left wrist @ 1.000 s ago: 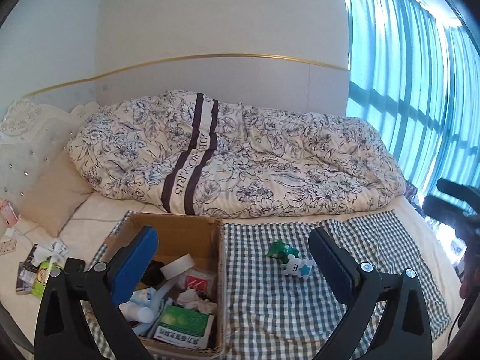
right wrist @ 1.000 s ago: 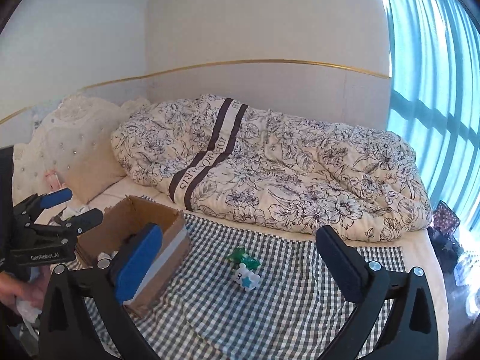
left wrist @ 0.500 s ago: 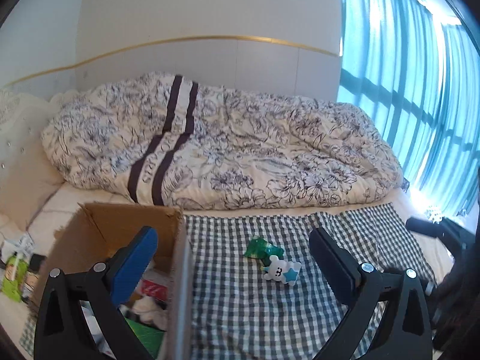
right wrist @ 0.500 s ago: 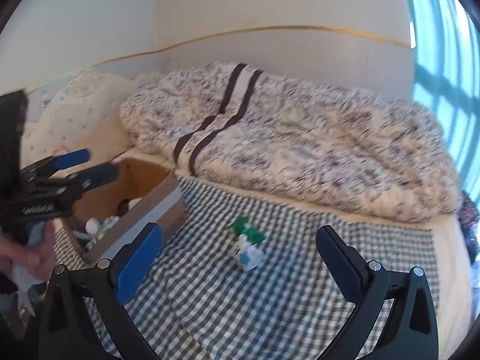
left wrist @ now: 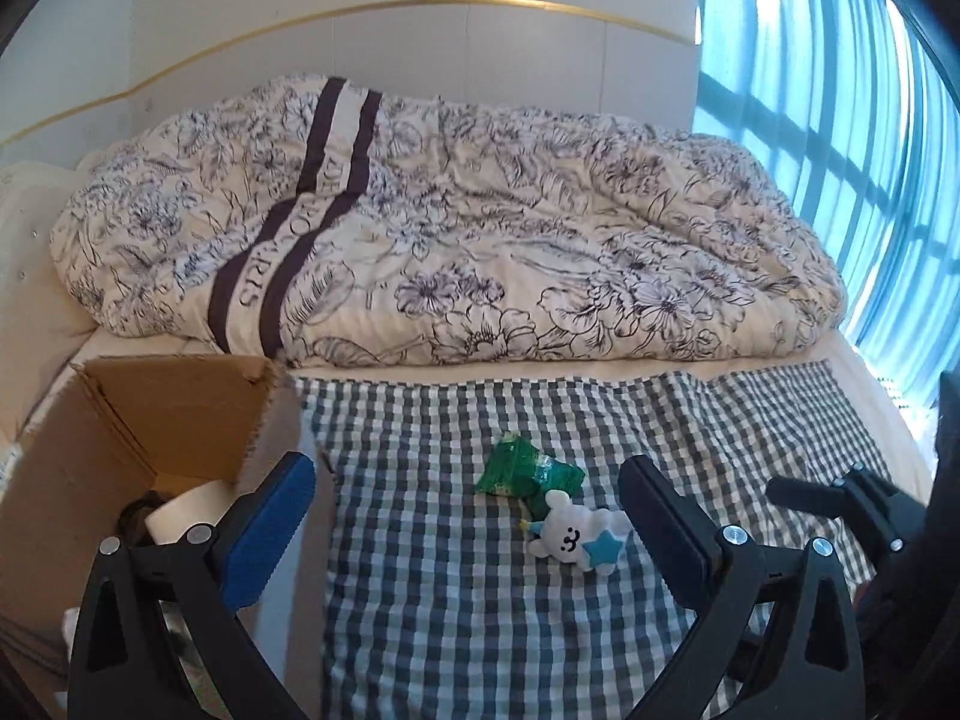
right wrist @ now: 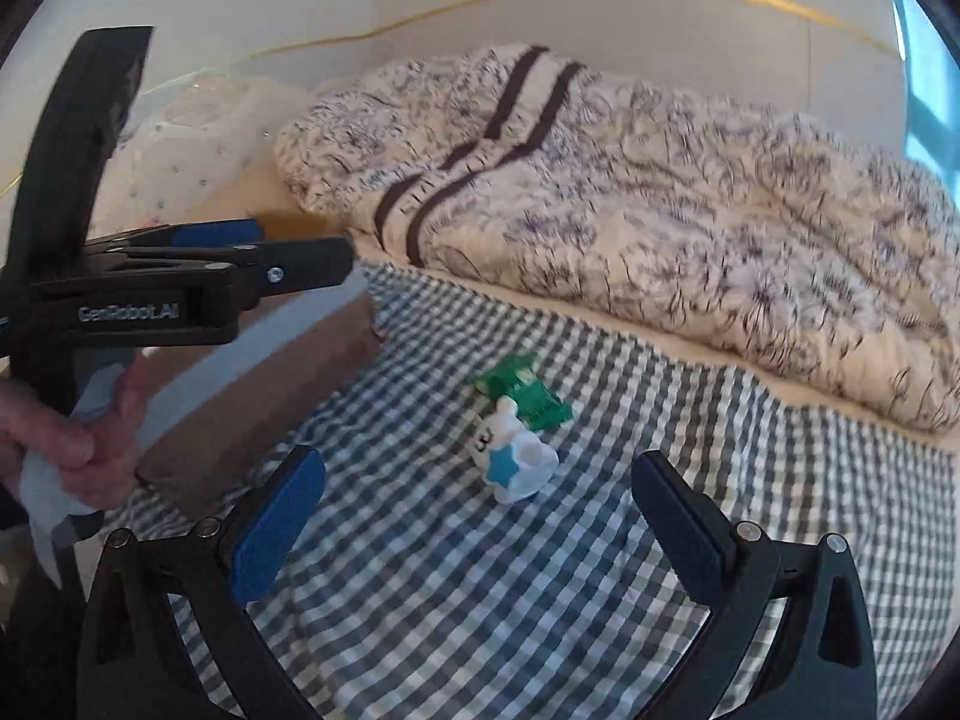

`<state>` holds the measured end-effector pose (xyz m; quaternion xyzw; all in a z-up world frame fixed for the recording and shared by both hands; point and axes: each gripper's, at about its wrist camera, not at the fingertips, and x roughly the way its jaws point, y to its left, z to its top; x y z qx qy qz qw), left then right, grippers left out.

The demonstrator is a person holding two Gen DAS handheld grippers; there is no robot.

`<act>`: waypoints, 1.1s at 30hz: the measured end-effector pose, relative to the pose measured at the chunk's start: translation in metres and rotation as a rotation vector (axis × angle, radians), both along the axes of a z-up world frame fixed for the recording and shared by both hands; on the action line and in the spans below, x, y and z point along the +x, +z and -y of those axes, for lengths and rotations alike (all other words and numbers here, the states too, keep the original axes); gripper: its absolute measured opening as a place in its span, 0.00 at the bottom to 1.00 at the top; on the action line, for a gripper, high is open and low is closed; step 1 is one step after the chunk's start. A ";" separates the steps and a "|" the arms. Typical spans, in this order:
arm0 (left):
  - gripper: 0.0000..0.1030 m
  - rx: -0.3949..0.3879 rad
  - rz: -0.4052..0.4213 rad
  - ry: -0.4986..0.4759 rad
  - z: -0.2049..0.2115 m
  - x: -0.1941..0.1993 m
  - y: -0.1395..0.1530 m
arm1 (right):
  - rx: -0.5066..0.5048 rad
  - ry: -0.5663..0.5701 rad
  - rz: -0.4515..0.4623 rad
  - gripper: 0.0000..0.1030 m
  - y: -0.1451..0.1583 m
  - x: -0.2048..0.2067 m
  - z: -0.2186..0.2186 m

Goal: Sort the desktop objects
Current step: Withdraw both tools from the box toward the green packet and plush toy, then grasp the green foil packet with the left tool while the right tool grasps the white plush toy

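Observation:
A white bear toy with a blue star [left wrist: 575,539] [right wrist: 511,461] lies on the checked cloth [left wrist: 456,612] [right wrist: 480,600], touching a green packet [left wrist: 528,471] [right wrist: 521,391] just behind it. My left gripper [left wrist: 465,516] is open, low over the cloth, with the toy near its right finger. My right gripper [right wrist: 480,507] is open too, with the toy and packet just ahead between its fingers. The left gripper [right wrist: 288,267], held in a hand [right wrist: 66,438], also shows at the left of the right wrist view. A cardboard box [left wrist: 138,420] [right wrist: 252,384] stands left, with a tape roll [left wrist: 186,510] inside.
A floral duvet [left wrist: 450,228] [right wrist: 630,210] is piled across the bed behind the cloth. Blue curtains [left wrist: 840,120] hang at the right. A padded headboard [right wrist: 198,138] is at the far left. The right gripper's tool [left wrist: 852,504] shows at the right edge of the left wrist view.
Both grippers have moved down and closer to the toy and packet. The left one has shifted right, off the box, so less of the box's contents shows.

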<state>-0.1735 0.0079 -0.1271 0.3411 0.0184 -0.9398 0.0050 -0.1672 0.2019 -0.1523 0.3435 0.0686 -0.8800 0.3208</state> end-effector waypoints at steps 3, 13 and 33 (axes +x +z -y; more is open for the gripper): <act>1.00 0.011 0.029 0.011 -0.001 -0.015 -0.015 | -0.004 -0.002 0.022 0.98 -0.017 -0.015 0.002; 1.00 0.062 0.092 0.026 -0.008 -0.062 -0.055 | -0.004 -0.023 0.077 0.80 -0.065 -0.055 0.014; 0.80 0.127 0.280 -0.039 -0.024 -0.127 -0.130 | -0.049 -0.040 0.142 0.65 -0.098 -0.072 0.015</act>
